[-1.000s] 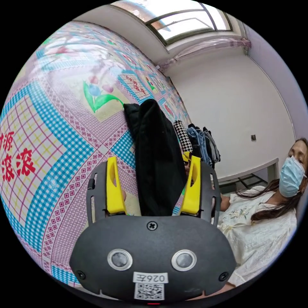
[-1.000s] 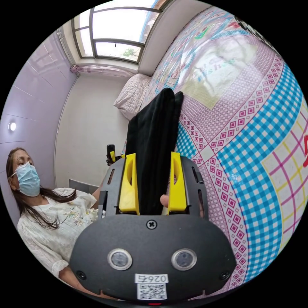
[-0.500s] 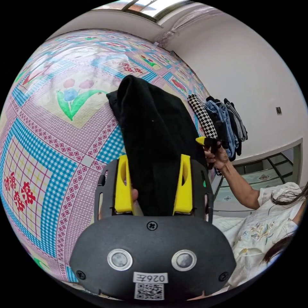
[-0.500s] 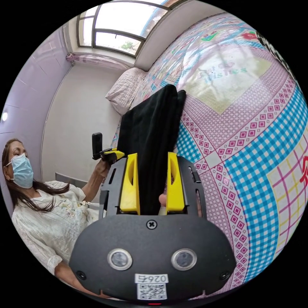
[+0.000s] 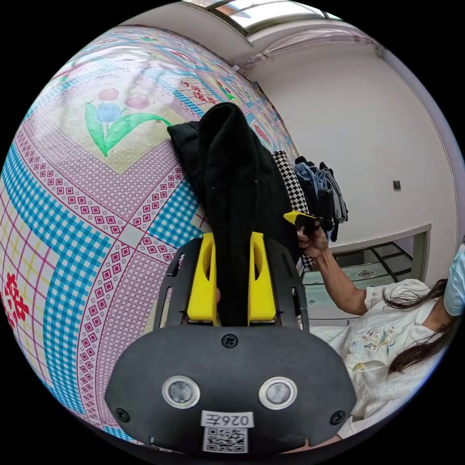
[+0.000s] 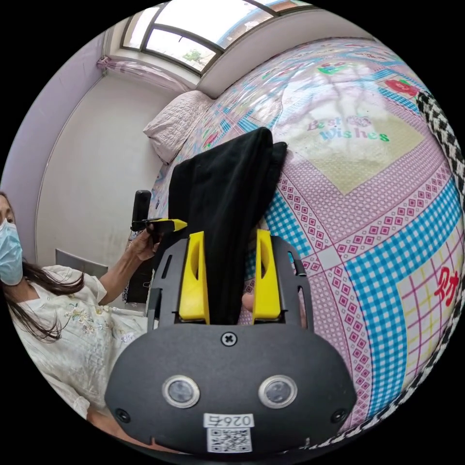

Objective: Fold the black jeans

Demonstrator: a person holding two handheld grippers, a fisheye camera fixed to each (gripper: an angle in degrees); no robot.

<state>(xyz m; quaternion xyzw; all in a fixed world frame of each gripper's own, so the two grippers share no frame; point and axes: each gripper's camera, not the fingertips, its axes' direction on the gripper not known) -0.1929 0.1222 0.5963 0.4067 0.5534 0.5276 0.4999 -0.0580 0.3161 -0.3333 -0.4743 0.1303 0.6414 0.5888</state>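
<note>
Closest to us in the left gripper view, the left gripper (image 5: 231,278) has its yellow jaws nearly closed, both pressing on a thick fold of the black jeans (image 5: 232,193). A fingertip peeks out beside one jaw, so we can't see the whole contact there. The jeans run away from the jaws and lie on the patterned bedspread (image 5: 82,193); their far end is bunched and hard to read.

In the right gripper view, the right gripper (image 6: 225,278) is pinched on the jeans (image 6: 223,193) too, jaws a bit wider apart, cloth filling the gap. Another fingertip shows next to one jaw.

Each view also catches the other gripper off to the side, held in a hand (image 5: 312,240), but its jaws are mostly hidden behind the jeans.

Further back, a checkered cloth (image 5: 290,181) and a pile of clothes (image 5: 322,193) sit beyond the jeans; we can't make out the separate pieces. A pillow (image 6: 177,126) lies at the far end of the bed.
</note>
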